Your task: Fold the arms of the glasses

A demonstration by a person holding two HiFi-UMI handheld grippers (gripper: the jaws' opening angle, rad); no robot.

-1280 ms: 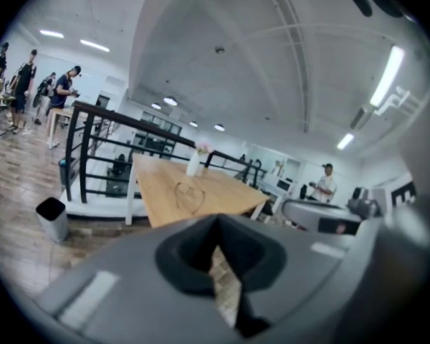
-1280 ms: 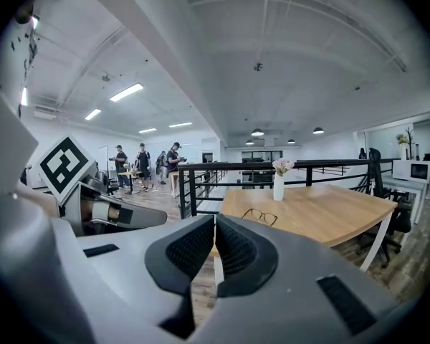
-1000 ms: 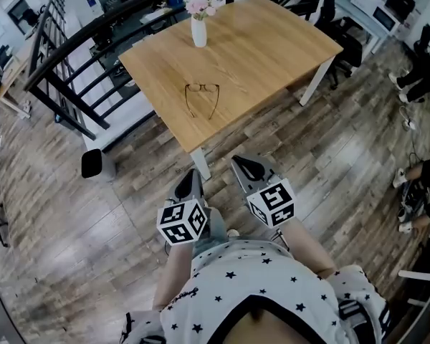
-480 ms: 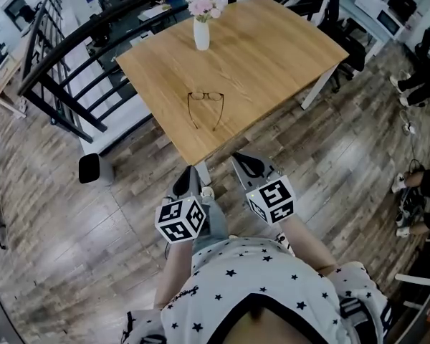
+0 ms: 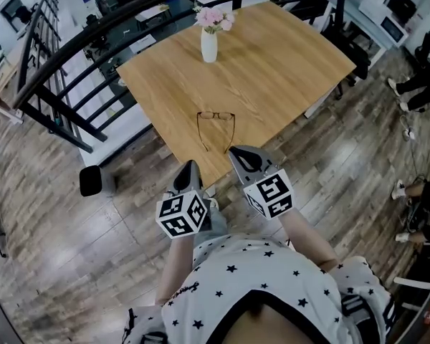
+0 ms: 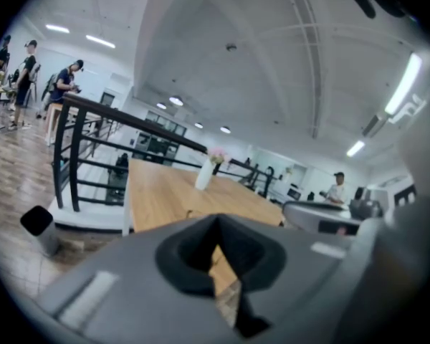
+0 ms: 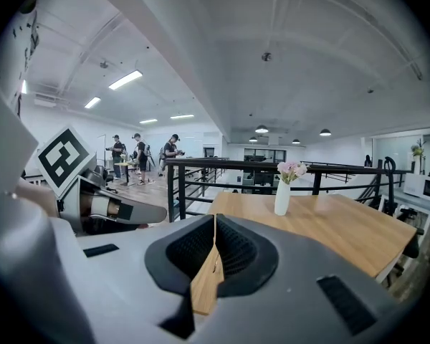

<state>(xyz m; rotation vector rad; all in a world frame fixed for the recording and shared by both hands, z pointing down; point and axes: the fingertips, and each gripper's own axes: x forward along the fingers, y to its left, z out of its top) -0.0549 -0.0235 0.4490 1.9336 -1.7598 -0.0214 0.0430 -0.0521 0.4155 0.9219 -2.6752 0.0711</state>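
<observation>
1. The step in hand looks like the approach. Both tools are held low in front of the person, pointing at the light wooden tabletop (image 5: pixel 287 56), and nothing has been done to the glasses yet.
2. The left hand-held gripper (image 5: pixel 191 167), grey with a marker cube at its back, hangs over the wood-plank floor (image 5: pixel 50 213), just short of the tabletop's near edge. In its own view the jaws (image 6: pixel 216 221) are pressed together at the tips with nothing between them, and they touch nothing.
3. The thin dark-framed glasses (image 5: pixel 216 115) lie flat close to the near edge of the tabletop. Their front faces the far side and both arms are spread open, pointing back toward the person. A white vase of pink flowers (image 5: pixel 209 45) stands well apart from them on the far side.
4. The right hand-held gripper (image 5: pixel 233 151) is a little further forward, with its tip over the near edge just beside the end of the glasses' right arm. Its jaws (image 7: pixel 214 224) are closed tight and empty. It appears to be above the glasses' arm, not on it.
5. The next move probably calls for bringing both tools over the glasses. One would steady the front frame while the other takes or nudges one arm inward across the lenses. The thin wire frame will likely slide on the smooth wood if pushed unsupported.
</observation>
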